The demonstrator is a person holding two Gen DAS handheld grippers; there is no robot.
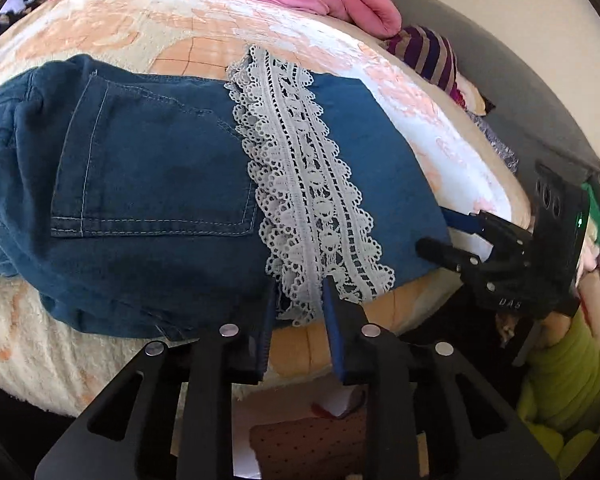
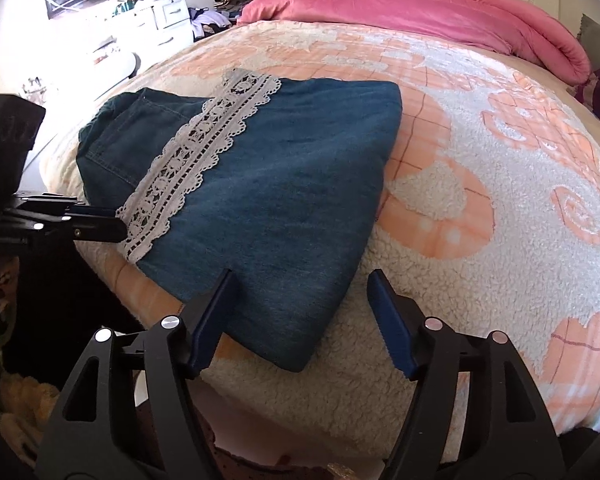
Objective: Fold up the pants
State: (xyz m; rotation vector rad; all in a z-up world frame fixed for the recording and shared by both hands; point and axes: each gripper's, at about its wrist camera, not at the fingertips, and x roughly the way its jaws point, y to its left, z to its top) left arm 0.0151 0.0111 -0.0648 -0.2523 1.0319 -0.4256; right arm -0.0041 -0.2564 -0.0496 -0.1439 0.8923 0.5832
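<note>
Two grippers, left [image 1: 296,308] and right [image 2: 300,300], are shown with jaws parted and nothing held at the near edge of the folded pants [image 2: 260,168] lying on the blanket [image 2: 480,208]; the lace hem [image 1: 300,184] could be snagged and the fold undone.

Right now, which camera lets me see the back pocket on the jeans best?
The left wrist view. There the back pocket fills the middle, close up, stitching clear all around, beside the lace strip. In the right wrist view the pocket is small, far off and partly hidden behind the lace.
</note>
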